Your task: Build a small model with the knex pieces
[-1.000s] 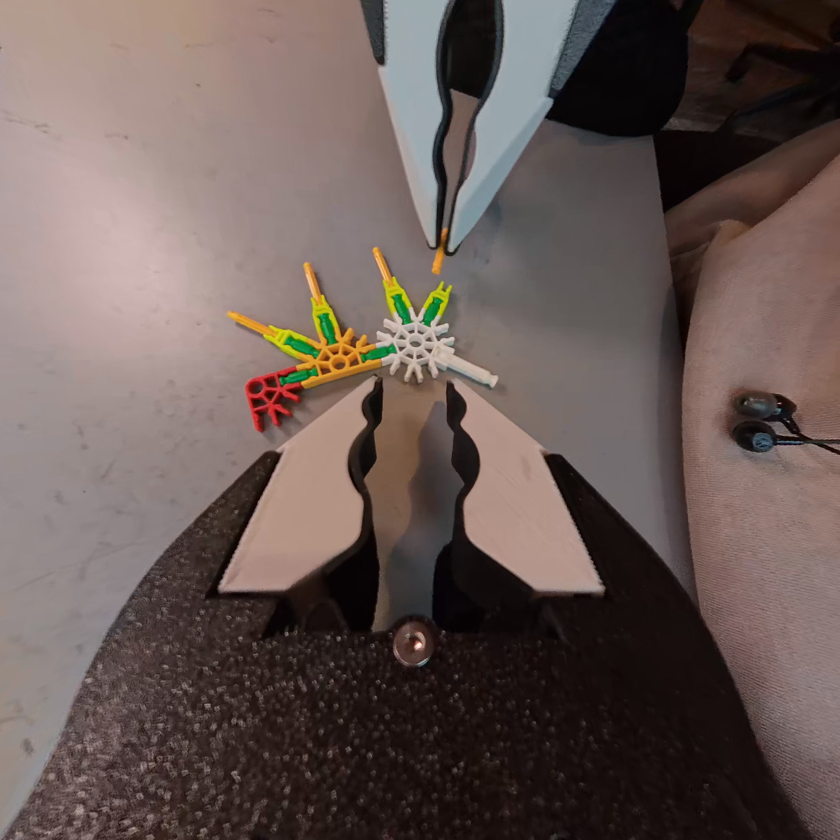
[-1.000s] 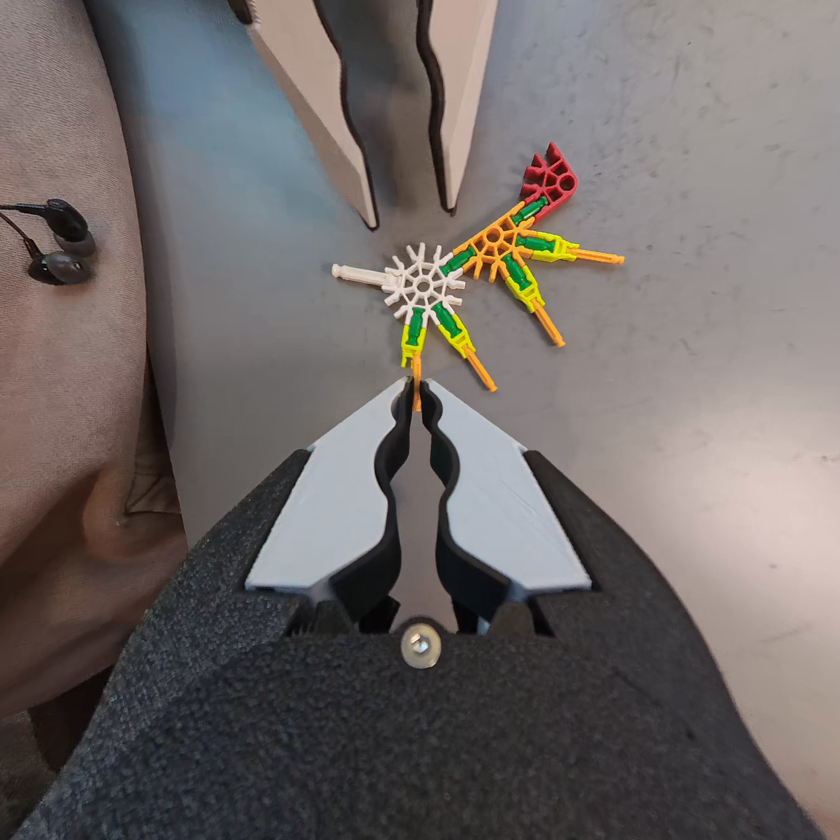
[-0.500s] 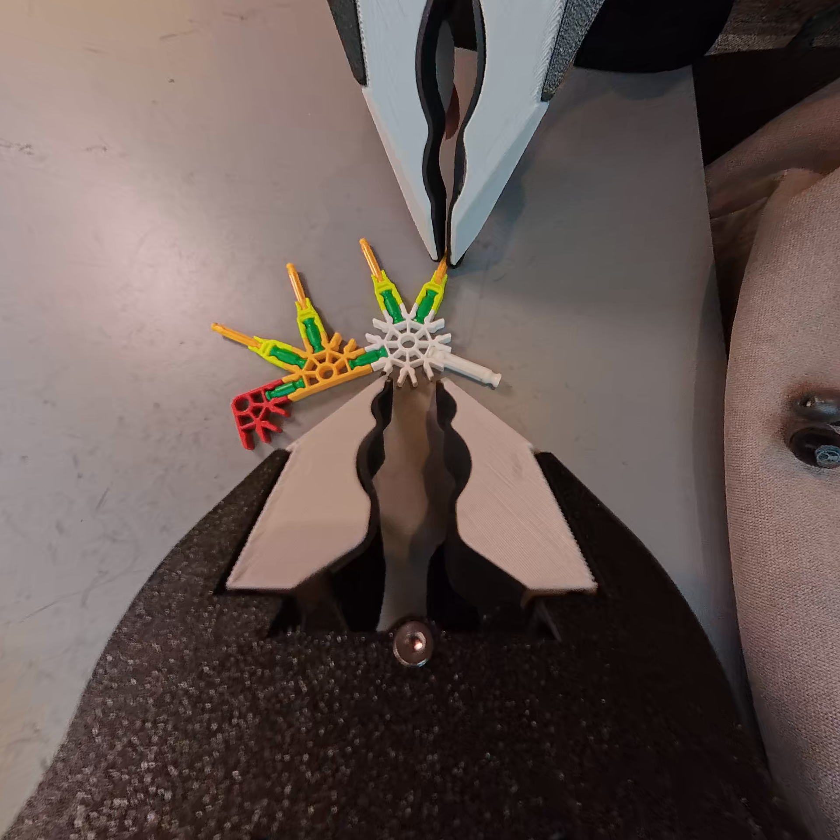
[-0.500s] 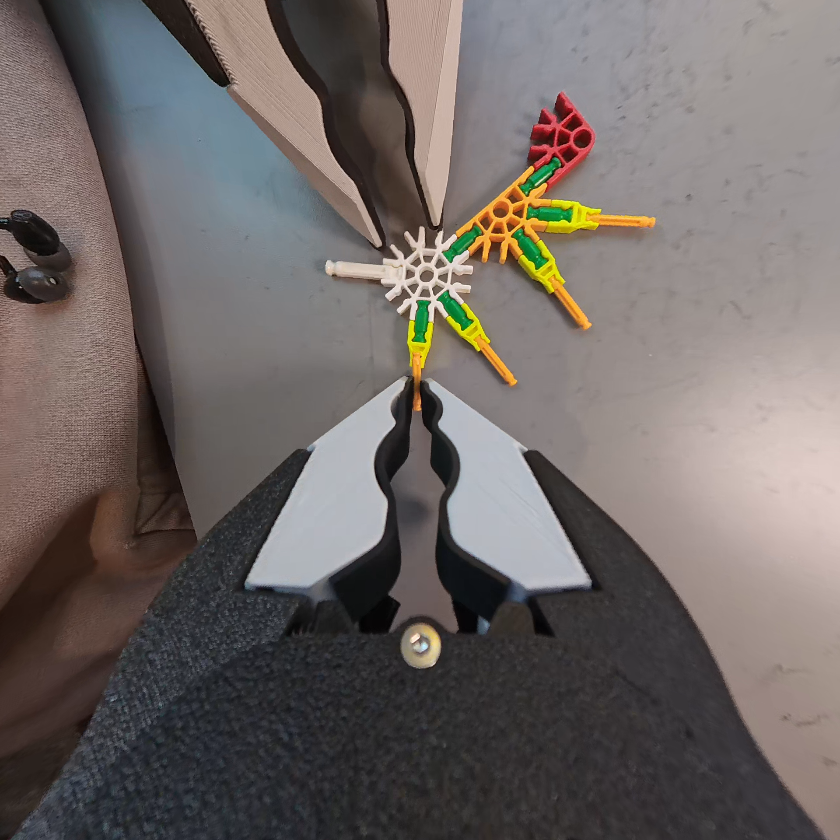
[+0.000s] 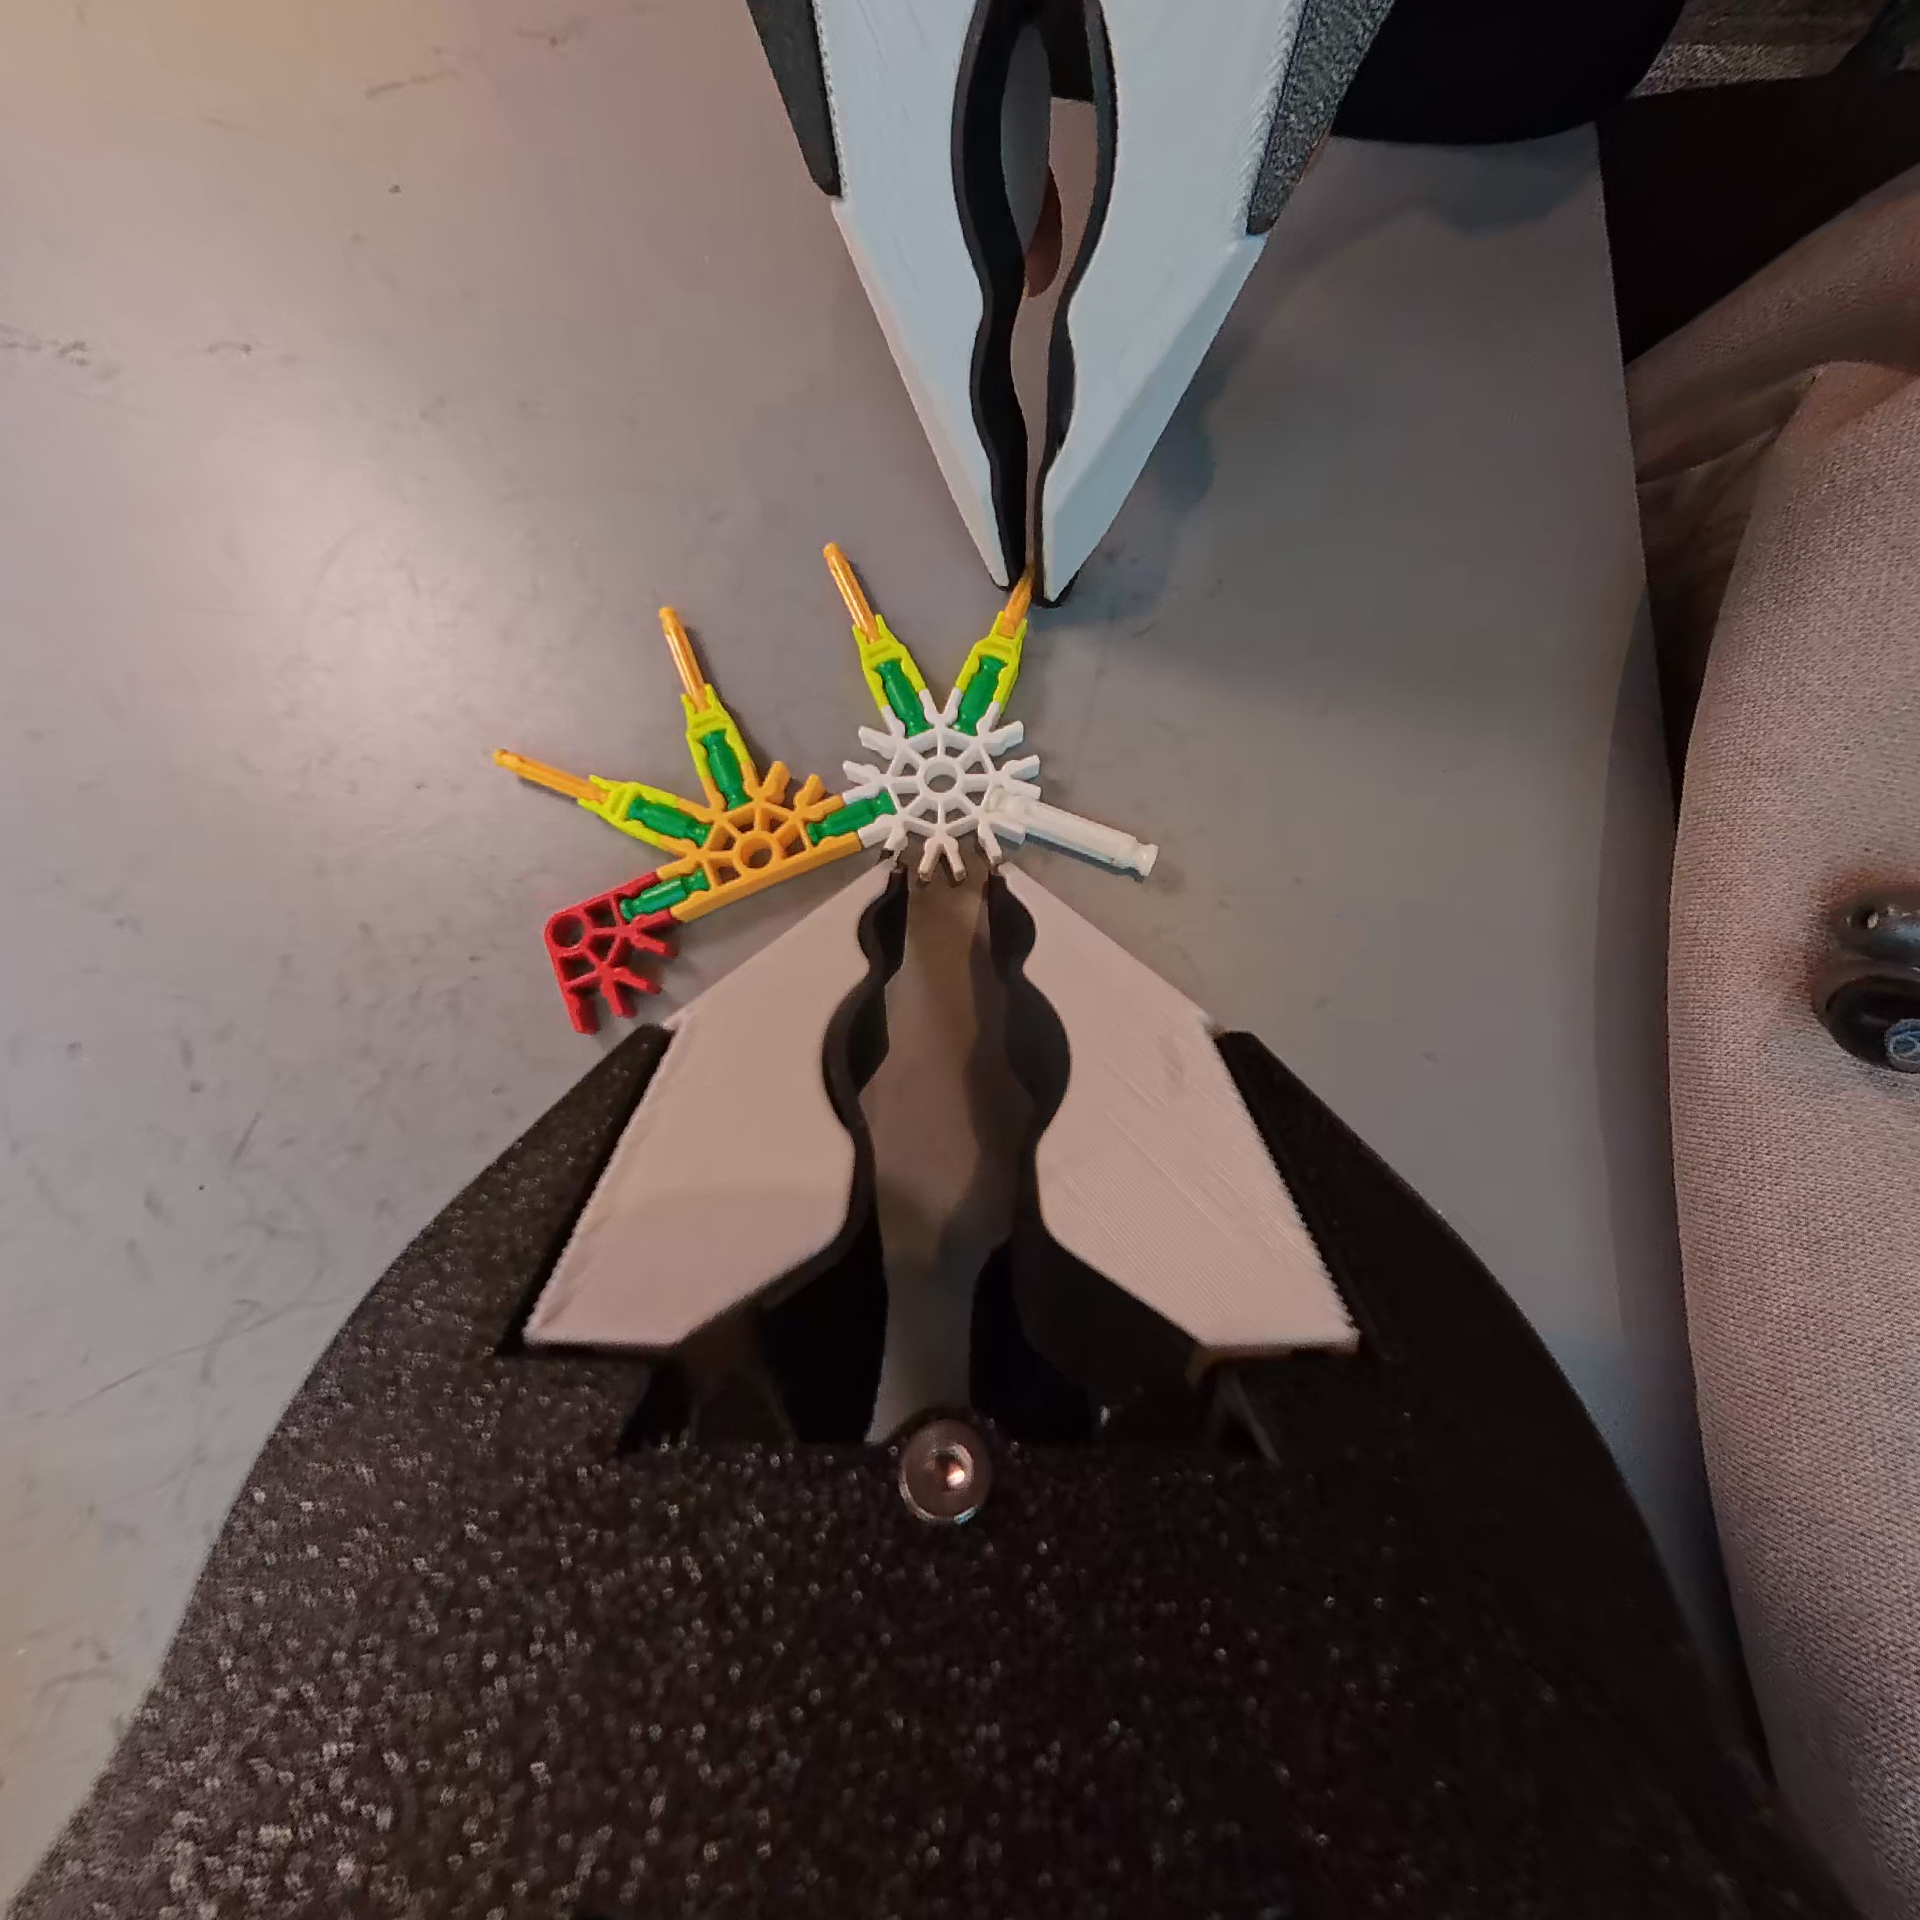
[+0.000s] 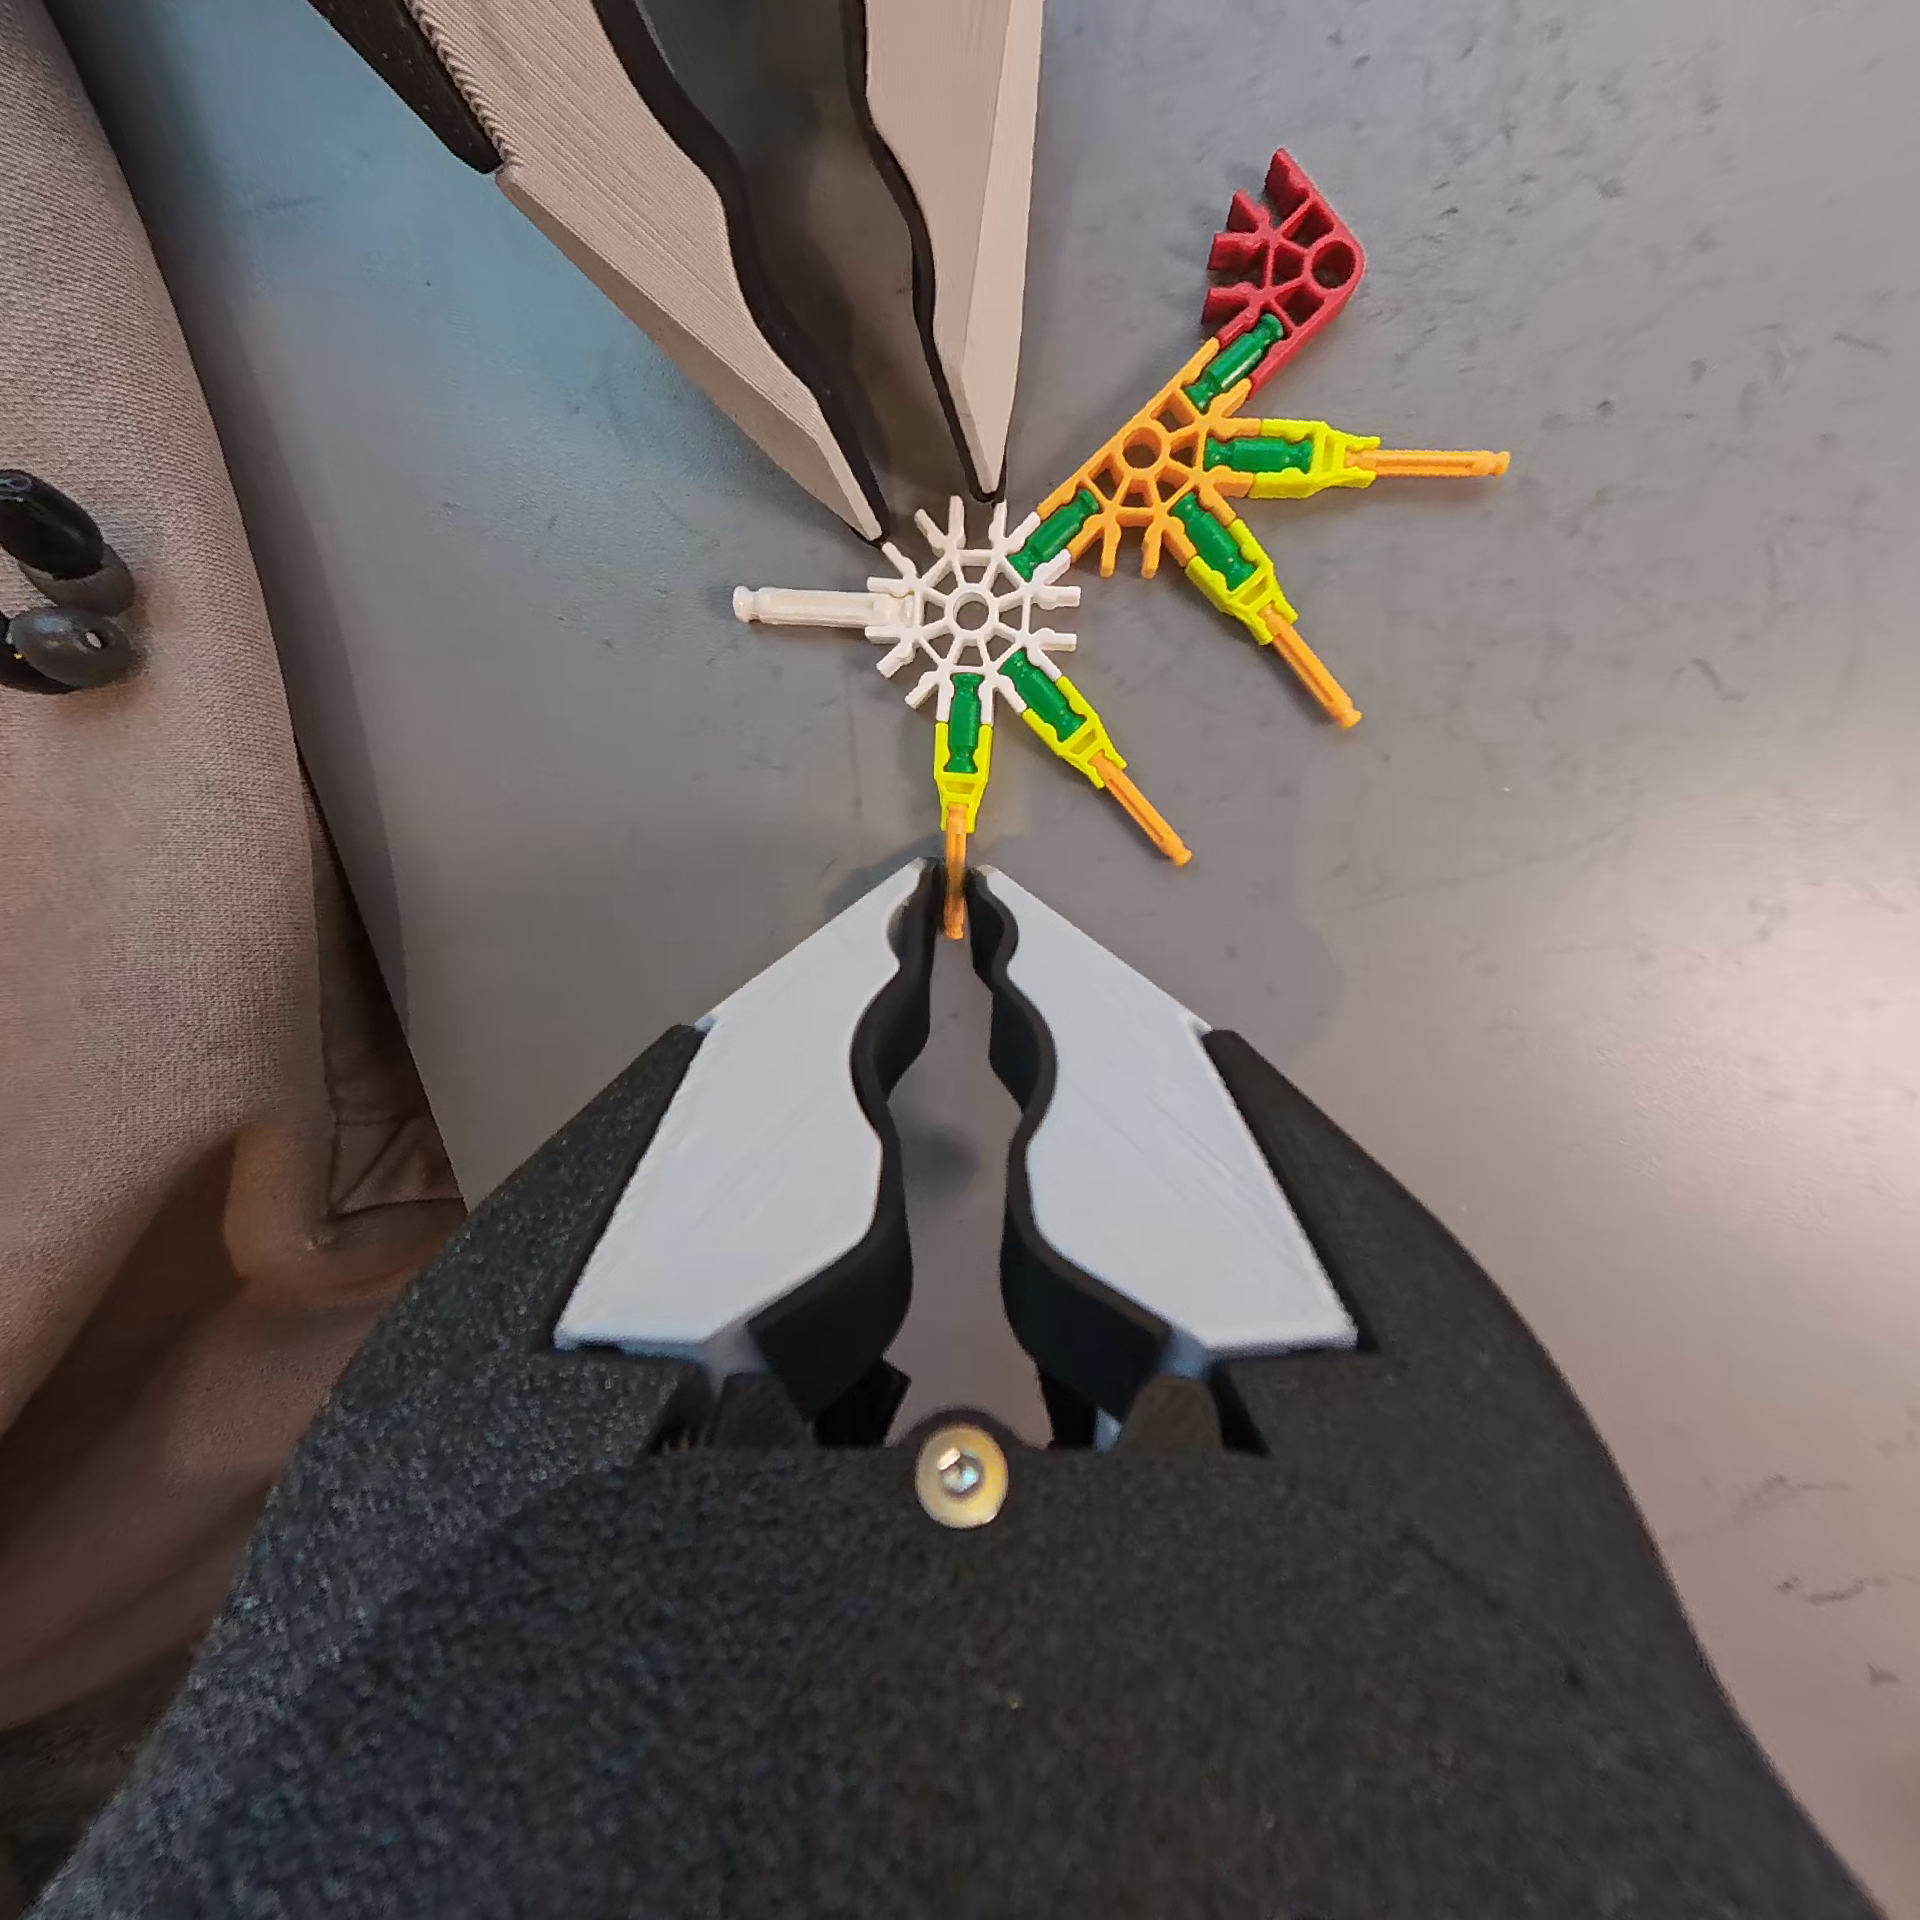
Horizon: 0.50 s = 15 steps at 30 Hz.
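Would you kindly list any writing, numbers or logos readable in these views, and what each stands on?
None can be read.
An earbud bears a small mark, too blurred to read.
The toy, the table, the left gripper and the right gripper, shut on the orange rod, show no writing.

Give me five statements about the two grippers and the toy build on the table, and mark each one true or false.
1. The right gripper is shut on an orange rod. True.
2. The left gripper is clamped on the red connector. False: it is open, with its tips at the white connector.
3. A white rod sticks out of the white connector. True.
4. The build is lifted clear of the grey table. False: it lies flat on the table.
5. The orange connector sits between the white connector and the red one. True.
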{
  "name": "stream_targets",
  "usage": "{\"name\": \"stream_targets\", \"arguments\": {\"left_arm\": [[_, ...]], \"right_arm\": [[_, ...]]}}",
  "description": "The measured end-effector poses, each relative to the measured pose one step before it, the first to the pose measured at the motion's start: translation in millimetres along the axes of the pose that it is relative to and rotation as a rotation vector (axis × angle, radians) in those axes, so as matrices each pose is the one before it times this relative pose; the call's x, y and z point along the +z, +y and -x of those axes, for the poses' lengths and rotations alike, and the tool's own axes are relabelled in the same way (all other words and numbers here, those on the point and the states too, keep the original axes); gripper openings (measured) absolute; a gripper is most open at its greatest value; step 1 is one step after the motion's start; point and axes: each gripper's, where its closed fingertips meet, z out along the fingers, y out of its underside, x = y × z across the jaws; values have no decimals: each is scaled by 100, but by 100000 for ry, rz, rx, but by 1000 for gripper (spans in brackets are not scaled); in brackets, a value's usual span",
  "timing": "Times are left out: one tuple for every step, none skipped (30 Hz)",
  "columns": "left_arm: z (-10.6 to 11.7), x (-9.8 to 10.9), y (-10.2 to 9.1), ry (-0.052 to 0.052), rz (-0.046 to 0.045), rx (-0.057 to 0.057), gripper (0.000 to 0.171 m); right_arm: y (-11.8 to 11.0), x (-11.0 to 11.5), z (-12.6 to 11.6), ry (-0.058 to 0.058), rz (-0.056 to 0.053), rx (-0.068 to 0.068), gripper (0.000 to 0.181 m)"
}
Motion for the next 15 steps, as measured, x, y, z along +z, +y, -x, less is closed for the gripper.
{"name": "stream_targets", "arguments": {"left_arm": [[11,1,8,-95,-60,34,15],[31,-11,-10,-138,-107,24,15],[9,-5,-2,-24,-104,-68,15],[11,-2,-3,-12,-89,-129,15],[26,4,10,-58,-22,-124,15],[-2,16,18,85,75,-85,15],[6,-5,-12,28,-55,-66,15],[2,7,7,-29,-2,-23,15],[1,0,-1,-18,-4,-18,15],[1,2,-4,-27,-30,-40,15],[-3,8,-10,-29,-24,-33,15],[-1,11,-1,-36,-58,-77,15],[38,4,-3,-247,3,-72,15],[26,1,-5,-123,-76,-266,15],[0,18,-10,191,-159,-632,15]], "right_arm": [[-88,-77,15,-34,-446,-63,9],[-115,-169,-51,82,-734,236,10],[-191,-245,-83,189,-1209,336,11],[-256,-270,-46,-34,-1551,336,10],[-298,-236,-16,40,-1589,165,6],[-253,-136,23,157,-1197,-338,0],[-125,-14,38,243,-265,-635,0],[11,106,36,150,659,-396,0],[59,190,29,39,866,-364,0],[110,237,-9,103,978,-144,0],[162,253,-55,351,1311,-231,0],[112,257,-67,529,1030,-668,0],[-85,96,-9,154,141,-209,0],[-11,31,-29,161,1108,-184,0],[16,29,1,308,1599,-738,0]]}}
